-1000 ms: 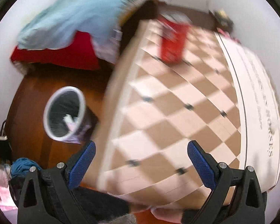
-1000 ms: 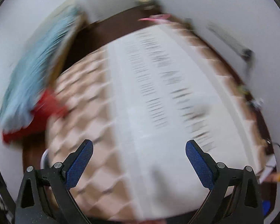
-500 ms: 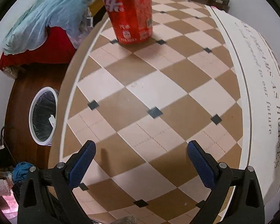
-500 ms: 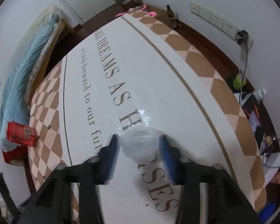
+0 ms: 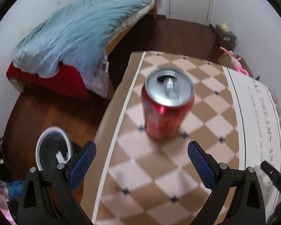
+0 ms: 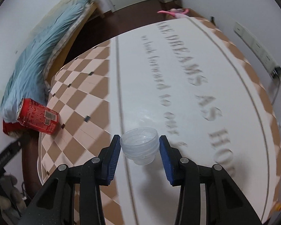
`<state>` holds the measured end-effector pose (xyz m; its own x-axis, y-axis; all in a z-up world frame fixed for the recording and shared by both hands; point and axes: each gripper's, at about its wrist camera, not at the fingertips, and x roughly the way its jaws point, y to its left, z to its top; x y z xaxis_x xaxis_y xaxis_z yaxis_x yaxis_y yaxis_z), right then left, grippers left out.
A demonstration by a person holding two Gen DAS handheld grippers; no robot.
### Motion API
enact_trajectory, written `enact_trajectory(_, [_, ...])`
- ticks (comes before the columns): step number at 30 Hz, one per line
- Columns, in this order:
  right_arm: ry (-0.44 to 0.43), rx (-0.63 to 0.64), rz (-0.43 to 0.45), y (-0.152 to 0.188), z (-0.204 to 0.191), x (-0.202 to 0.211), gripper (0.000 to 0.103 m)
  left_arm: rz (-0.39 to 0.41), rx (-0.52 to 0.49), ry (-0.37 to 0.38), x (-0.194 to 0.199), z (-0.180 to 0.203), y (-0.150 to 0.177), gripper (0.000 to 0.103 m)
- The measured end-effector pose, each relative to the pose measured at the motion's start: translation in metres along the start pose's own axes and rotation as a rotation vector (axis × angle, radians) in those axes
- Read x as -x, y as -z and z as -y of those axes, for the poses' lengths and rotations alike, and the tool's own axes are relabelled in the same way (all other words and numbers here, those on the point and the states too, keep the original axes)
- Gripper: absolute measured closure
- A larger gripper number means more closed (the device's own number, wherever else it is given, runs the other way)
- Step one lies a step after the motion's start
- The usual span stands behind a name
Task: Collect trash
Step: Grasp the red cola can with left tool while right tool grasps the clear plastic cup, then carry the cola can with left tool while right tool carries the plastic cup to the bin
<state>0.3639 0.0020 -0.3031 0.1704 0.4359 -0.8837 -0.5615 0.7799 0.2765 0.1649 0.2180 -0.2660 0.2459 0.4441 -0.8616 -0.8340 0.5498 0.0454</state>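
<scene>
A red soda can [image 5: 165, 106] stands upright on the checkered part of the table, just ahead of my left gripper [image 5: 141, 161], which is open and empty. The same can [image 6: 37, 116] shows at the far left in the right wrist view, near the table's edge. My right gripper [image 6: 140, 151] is shut on a clear plastic cup [image 6: 140, 148], held above the white lettered part of the table [image 6: 196, 112]. A white-rimmed trash bin [image 5: 53, 150] with a dark liner stands on the floor, left of the table; a scrap lies inside it.
A bed with a blue quilt [image 5: 75, 37] and red sheet stands beyond the table's left side. Dark wood floor [image 5: 178, 35] lies between them. A pink toy [image 5: 234, 60] sits past the far table corner. Wall sockets [image 6: 252, 48] line the right wall.
My left gripper has pulled back and risen, so the can now sits lower in view, seen from above. My right gripper lifted the clear cup off the table.
</scene>
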Motion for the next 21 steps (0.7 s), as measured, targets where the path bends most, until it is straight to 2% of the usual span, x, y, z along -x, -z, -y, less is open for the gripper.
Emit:
enact_trajectory(9, [0.032,0.069,-0.023,-0.032,-0.038,-0.022,0.059,-0.01,-0.054,0.019,-0.032,0.014,-0.035,0.004])
enact_trajectory(10, [0.032,0.071,-0.023,-0.034,-0.04,-0.023,0.059,-0.009,-0.059,0.02,-0.034,0.016,-0.037,0.006])
enact_trajectory(11, [0.034,0.075,-0.023,-0.035,-0.042,-0.023,0.059,-0.007,-0.061,0.02,-0.035,0.016,-0.039,0.02])
enact_trajectory(12, [0.037,0.081,-0.024,-0.035,-0.044,-0.023,0.059,-0.004,-0.062,0.028,-0.035,0.017,-0.041,0.041])
enact_trajectory(21, [0.037,0.106,-0.019,-0.028,-0.051,-0.014,0.059,0.084,-0.083,0.044,-0.003,0.011,-0.04,0.04])
